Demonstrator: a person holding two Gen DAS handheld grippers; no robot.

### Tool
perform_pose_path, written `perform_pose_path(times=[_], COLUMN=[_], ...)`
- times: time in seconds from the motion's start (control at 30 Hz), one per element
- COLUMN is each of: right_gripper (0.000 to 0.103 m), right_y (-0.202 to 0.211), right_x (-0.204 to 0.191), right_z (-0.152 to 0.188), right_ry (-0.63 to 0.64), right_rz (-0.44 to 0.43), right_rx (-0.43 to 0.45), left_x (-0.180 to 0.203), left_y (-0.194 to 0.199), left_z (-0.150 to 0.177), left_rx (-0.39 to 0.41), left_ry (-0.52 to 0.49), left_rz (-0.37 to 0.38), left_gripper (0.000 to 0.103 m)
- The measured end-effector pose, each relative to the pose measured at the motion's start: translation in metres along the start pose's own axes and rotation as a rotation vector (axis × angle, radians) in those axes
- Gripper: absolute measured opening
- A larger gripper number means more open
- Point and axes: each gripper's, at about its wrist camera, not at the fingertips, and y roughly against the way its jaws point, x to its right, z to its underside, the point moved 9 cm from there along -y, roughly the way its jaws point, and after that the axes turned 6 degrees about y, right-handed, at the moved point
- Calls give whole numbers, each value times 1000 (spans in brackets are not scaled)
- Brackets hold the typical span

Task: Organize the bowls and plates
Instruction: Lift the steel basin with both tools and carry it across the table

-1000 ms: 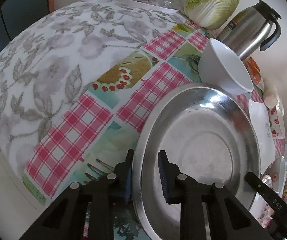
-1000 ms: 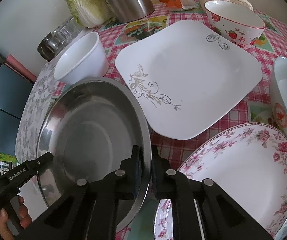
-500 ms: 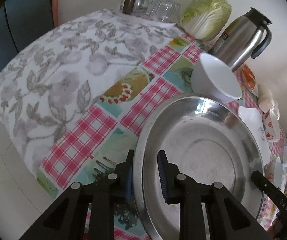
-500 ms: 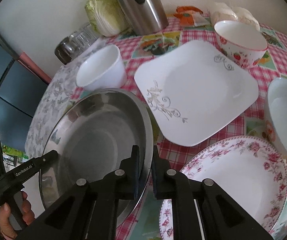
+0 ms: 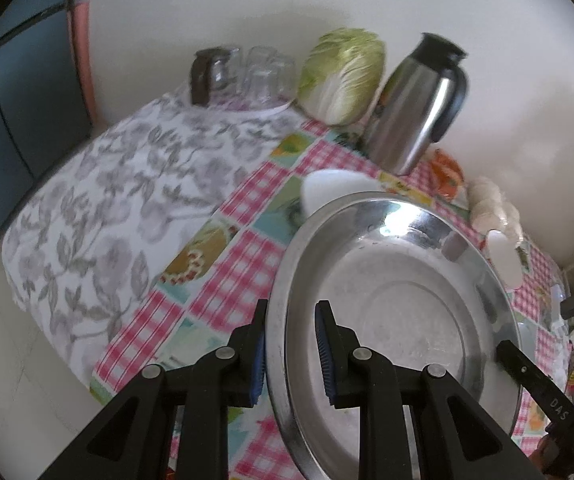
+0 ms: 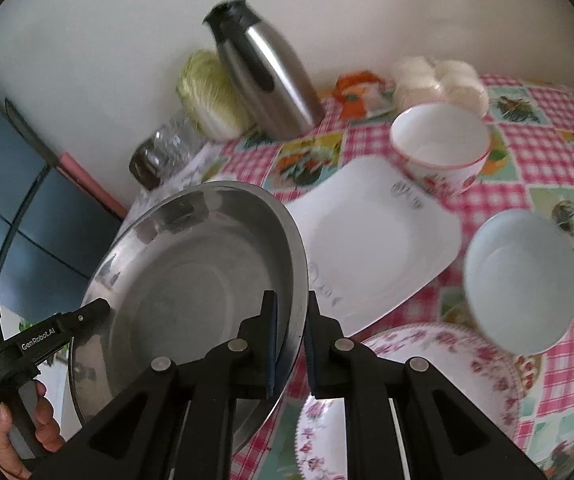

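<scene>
Steel dish (image 5: 399, 312) hangs tilted between my two tools, lifted clear of the checked tabletop (image 5: 243, 248). My left hand-held gripper (image 5: 289, 354) is clamped on its near rim, and my right hand-held gripper (image 6: 289, 350) pinches the opposite rim. Beside it I see the square white plate (image 6: 379, 248), a floral plate (image 6: 427, 364), a strawberry bowl (image 6: 441, 146), a pale bowl (image 6: 523, 280) and a small white bowl (image 5: 335, 190) behind the dish.

Both wrist cameras are looking steeply down over their own black fingers, close above opposite edges of the round steel basin (image 5: 399, 320) (image 6: 191, 272); both are catching the far steel flask (image 5: 419, 108) (image 6: 267, 84).
</scene>
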Motion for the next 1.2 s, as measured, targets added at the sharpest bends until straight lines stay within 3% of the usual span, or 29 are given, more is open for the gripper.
perform_pose_path(times=[0.3,0.67,0.9,1.2], right_gripper=[12,13,13,13], right_y=[40,70,74,60], right_x=[42,96,114,128], right_z=[-26,-44,-47,-47], right_ry=[-76,-164,-197,-213], right_rz=[9,72,96,119], right_rx=[124,213,231,206], left_x=[69,137,160,164], left_y=[8,-14,-21,-51], left_z=[-12,-8,-10,-7], left_rx=[22,-20,-24,-75], left_ry=[-95,-171,-193,-182], left_rz=[31,68,79,78], left_gripper=[25,25,25,25])
